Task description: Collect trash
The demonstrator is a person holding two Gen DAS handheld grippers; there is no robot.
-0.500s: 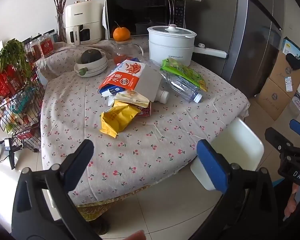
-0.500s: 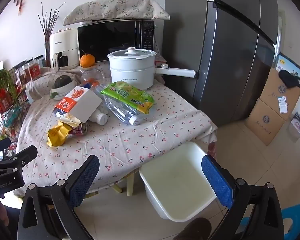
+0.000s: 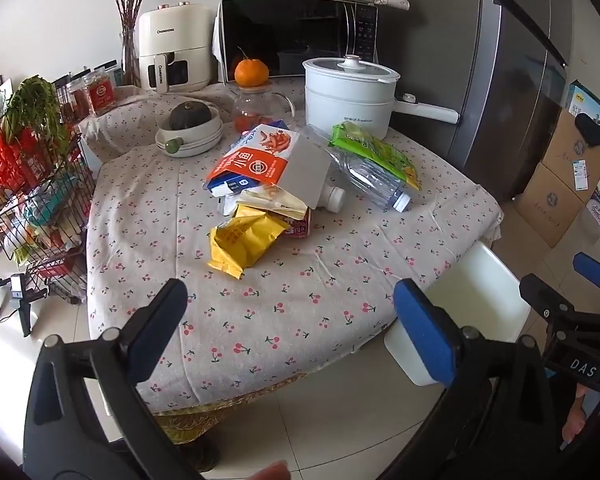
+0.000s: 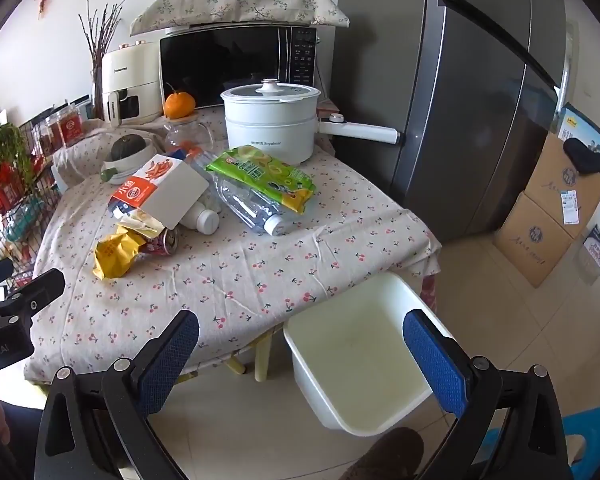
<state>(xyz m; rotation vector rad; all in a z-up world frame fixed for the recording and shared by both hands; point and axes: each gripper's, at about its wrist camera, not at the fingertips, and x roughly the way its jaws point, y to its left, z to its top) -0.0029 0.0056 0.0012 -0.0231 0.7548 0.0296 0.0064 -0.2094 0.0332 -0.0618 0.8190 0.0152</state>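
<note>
Trash lies in a heap on the cherry-print tablecloth (image 3: 260,300): a yellow snack bag (image 3: 240,240), a red can (image 3: 300,226), an orange and white carton (image 3: 268,160), a small white bottle (image 3: 334,200), a clear plastic bottle (image 3: 372,184) and a green wrapper (image 3: 372,148). They also show in the right wrist view, with the yellow bag (image 4: 116,254) and clear bottle (image 4: 252,204). A white bin (image 4: 360,360) stands on the floor by the table's corner. My left gripper (image 3: 290,332) is open before the table's near edge. My right gripper (image 4: 300,356) is open above the bin.
A white electric pot (image 3: 348,96), a glass jar with an orange (image 3: 252,72) on it, a bowl with a dark squash (image 3: 190,120), an air fryer and a microwave stand at the back. A wire rack (image 3: 28,200) is left, a fridge (image 4: 480,120) and cardboard boxes (image 4: 552,216) right.
Both grippers have moved slightly closer to the table. Both stay open and empty. The trash has not moved.
</note>
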